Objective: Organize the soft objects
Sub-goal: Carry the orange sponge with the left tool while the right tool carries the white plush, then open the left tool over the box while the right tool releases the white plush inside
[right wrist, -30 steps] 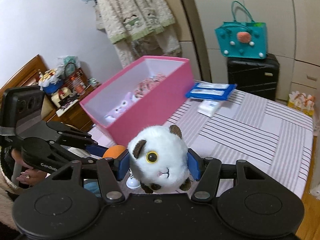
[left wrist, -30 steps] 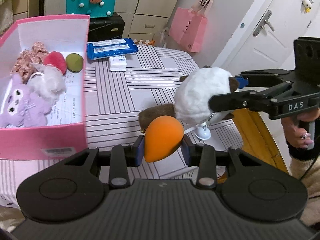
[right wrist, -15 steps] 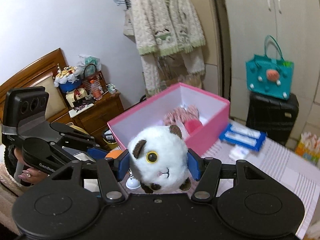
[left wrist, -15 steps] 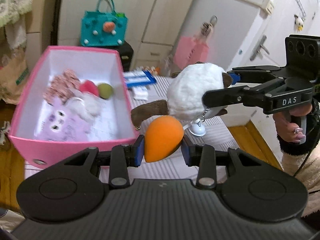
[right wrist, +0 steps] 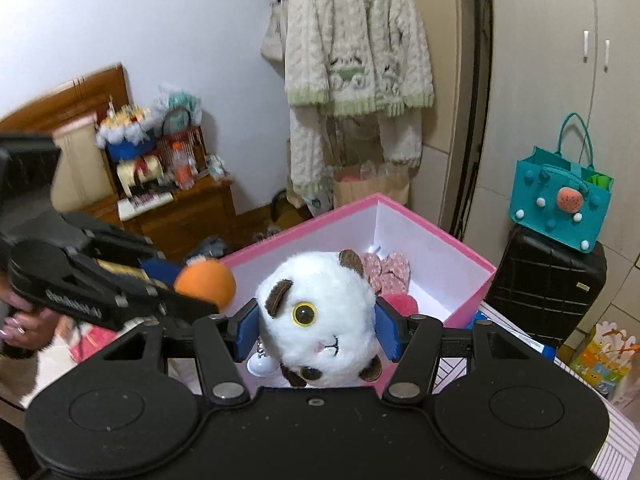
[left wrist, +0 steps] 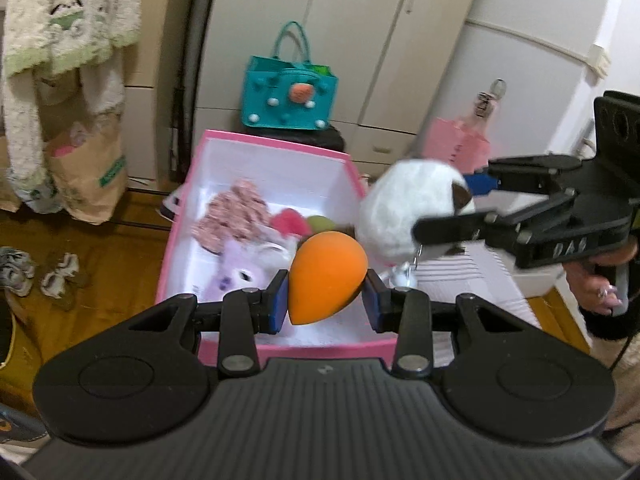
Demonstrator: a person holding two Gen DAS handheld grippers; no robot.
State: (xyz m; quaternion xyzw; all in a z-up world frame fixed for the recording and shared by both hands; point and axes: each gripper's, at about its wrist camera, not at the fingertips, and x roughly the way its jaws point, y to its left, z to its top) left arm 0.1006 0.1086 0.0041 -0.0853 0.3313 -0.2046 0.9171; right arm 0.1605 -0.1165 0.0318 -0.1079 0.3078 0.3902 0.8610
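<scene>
pink box with scrunchie, purple plush, pompoms

between left jaws: sponge, pads touching both its sides
ahead of left jaws: open box on the table, soft stuff lying in it
right of left jaws: plush toy, held up by the right gripper
past the box: tote bag sitting on a suitcase
left of right jaws: the left gripper

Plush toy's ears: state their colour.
Brown ears on a white plush toy; clearest in the right wrist view.
</scene>
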